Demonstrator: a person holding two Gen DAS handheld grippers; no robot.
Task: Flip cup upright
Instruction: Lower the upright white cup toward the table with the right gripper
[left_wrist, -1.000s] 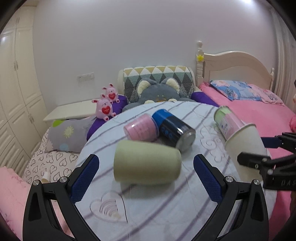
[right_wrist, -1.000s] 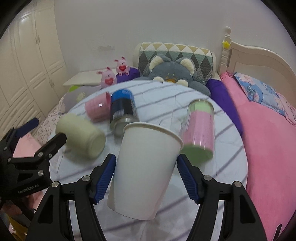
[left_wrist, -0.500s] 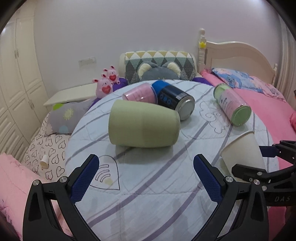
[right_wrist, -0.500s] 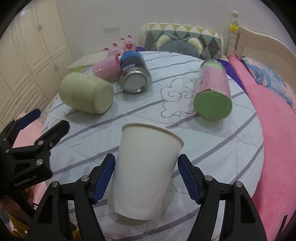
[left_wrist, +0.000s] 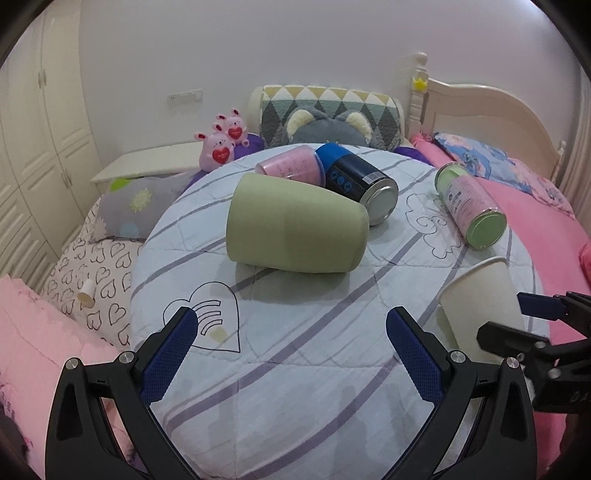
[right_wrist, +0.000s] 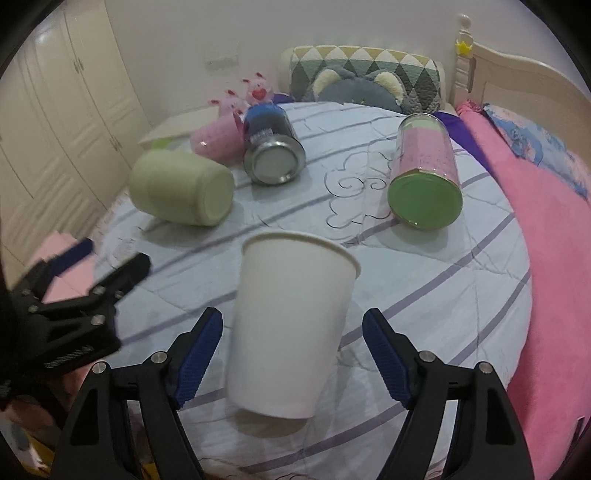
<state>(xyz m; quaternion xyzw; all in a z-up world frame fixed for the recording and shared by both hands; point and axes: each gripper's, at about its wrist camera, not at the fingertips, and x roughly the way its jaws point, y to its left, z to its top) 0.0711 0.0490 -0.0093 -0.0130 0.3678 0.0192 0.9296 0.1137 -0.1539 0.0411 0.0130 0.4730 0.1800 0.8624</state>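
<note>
A white paper cup (right_wrist: 288, 325) stands upright, mouth up, on the round quilted table (right_wrist: 424, 295). My right gripper (right_wrist: 291, 354) is open, its blue pads on either side of the cup with gaps on both sides. The cup also shows at the right in the left wrist view (left_wrist: 480, 302). My left gripper (left_wrist: 291, 347) is open and empty over the table's near edge. A light green cup (left_wrist: 295, 229) lies on its side in the middle of the table; it also shows in the right wrist view (right_wrist: 181, 192).
A pink cup (left_wrist: 291, 168), a blue can (left_wrist: 358, 184) and a pink-and-green can (left_wrist: 469, 203) lie on their sides farther back. Behind the table are plush toys (left_wrist: 221, 144), a patterned cushion (left_wrist: 328, 107) and a pink bed (left_wrist: 535, 221). White wardrobes (right_wrist: 66, 110) stand at left.
The right gripper lowered the white cup onto the table and opened away from it. The left gripper drew back toward the table's near edge.
</note>
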